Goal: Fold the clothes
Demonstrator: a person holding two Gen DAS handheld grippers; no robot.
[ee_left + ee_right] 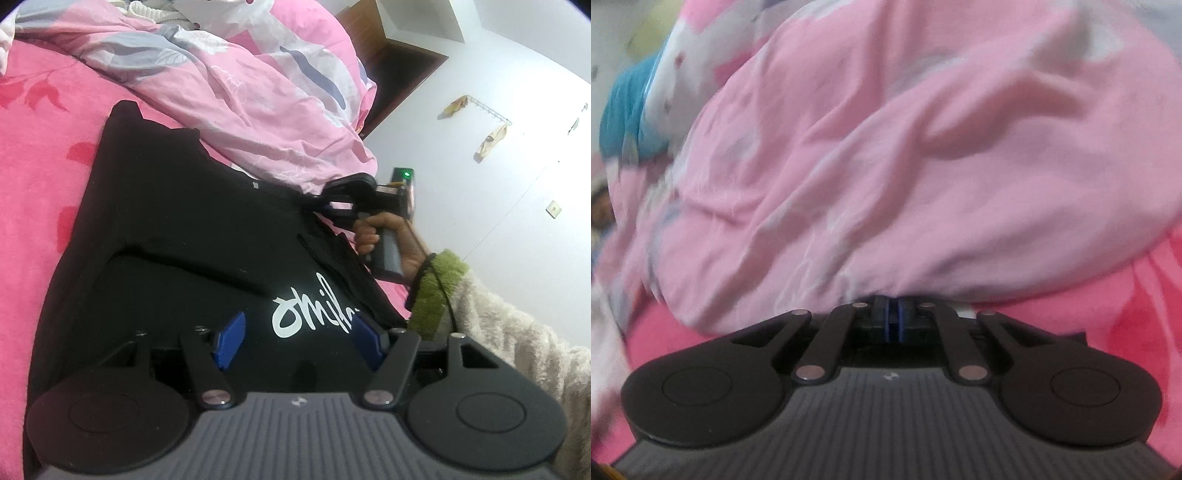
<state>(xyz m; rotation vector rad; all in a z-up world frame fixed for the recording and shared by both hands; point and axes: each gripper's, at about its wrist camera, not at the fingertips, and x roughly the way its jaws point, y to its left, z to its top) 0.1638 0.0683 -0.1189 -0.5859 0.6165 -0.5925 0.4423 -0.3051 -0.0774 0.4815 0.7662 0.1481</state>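
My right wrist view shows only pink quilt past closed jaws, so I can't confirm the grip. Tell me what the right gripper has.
Observer: The right gripper pinches an edge of the black T-shirt, with the fabric drawn up to its tips.
Operator: Report the left gripper.
Observer: The left gripper is open. Its blue pads stand either side of the white lettering, and I see no grip there.
Operator: Describe where the shirt lies.
Observer: It lies on the pink bedsheet, with its far edge beside the floral quilt.
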